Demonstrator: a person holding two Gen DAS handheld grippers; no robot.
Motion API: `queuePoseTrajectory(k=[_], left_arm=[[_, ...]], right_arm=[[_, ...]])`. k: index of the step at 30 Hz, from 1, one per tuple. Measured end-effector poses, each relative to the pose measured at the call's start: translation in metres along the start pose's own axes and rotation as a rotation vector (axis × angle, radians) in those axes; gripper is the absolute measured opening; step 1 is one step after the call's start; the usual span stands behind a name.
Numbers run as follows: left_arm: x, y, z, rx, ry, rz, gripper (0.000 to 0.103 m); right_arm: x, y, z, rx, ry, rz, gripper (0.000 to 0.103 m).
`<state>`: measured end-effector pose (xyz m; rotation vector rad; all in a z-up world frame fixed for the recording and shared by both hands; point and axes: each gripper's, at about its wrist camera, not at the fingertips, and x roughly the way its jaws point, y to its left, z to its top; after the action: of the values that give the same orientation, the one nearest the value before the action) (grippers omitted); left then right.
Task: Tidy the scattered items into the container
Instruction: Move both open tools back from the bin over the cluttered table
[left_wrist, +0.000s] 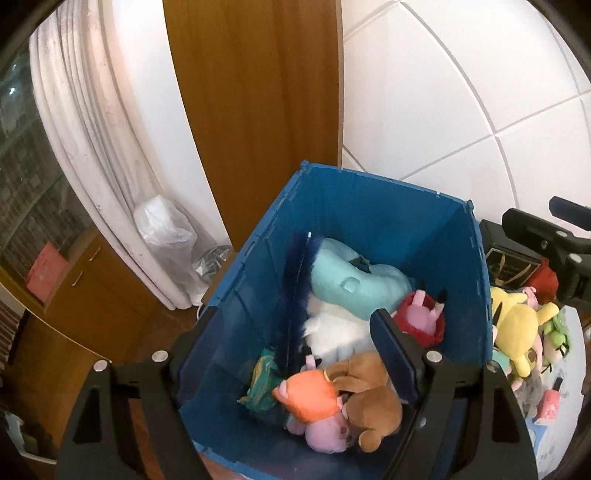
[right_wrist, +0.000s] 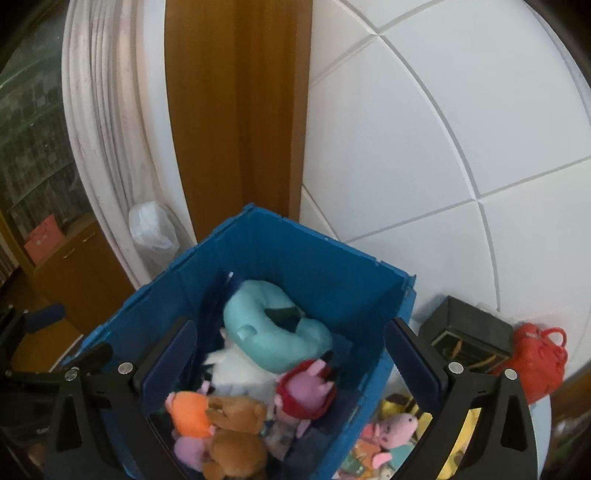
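Observation:
A blue crate (left_wrist: 373, 206) (right_wrist: 314, 266) holds several plush toys: a teal cushion (left_wrist: 354, 280) (right_wrist: 273, 332), a brown bear (left_wrist: 373, 410) (right_wrist: 236, 435), an orange-hooded pink plush (left_wrist: 310, 402) (right_wrist: 188, 410) and a red-hooded pink plush (left_wrist: 424, 314) (right_wrist: 306, 391). My left gripper (left_wrist: 291, 354) is open and empty above the crate. My right gripper (right_wrist: 291, 365) is open and empty over the crate's right wall. Outside on the right lie a yellow plush (left_wrist: 517, 332), a pink pig plush (right_wrist: 391, 428) and a red bag (right_wrist: 539, 358).
A dark box (right_wrist: 465, 332) (left_wrist: 513, 266) stands right of the crate against the white tiled wall (right_wrist: 424, 147). A wooden panel (left_wrist: 255, 110), curtain (left_wrist: 92, 147) and plastic bag (left_wrist: 166, 236) are behind and to the left. The right gripper's body shows in the left wrist view (left_wrist: 554, 251).

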<state>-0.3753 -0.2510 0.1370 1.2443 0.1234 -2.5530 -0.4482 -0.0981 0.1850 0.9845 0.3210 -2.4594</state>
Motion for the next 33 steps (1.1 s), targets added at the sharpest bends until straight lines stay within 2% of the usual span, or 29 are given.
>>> queuePoseTrajectory(k=[8, 13, 22, 27, 33], left_arm=[[-0.011, -0.019, -0.032, 0.039, 0.005, -0.026, 0.081], [-0.021, -0.055, -0.063, 0.081, 0.036, -0.049, 0.081], [-0.052, -0.163, -0.127, 0.166, 0.060, -0.125, 0.081], [-0.061, -0.218, -0.168, 0.215, 0.071, -0.159, 0.081], [-0.064, -0.276, -0.224, 0.275, 0.095, -0.203, 0.081]], right_arm=[[-0.024, -0.011, -0.034, 0.010, 0.001, 0.021, 0.103], [-0.044, -0.037, -0.071, 0.015, 0.027, -0.011, 0.103], [-0.093, -0.135, -0.178, 0.043, 0.099, -0.061, 0.103], [-0.131, -0.210, -0.258, 0.108, 0.119, -0.096, 0.103], [-0.179, -0.276, -0.351, 0.116, 0.137, -0.144, 0.103]])
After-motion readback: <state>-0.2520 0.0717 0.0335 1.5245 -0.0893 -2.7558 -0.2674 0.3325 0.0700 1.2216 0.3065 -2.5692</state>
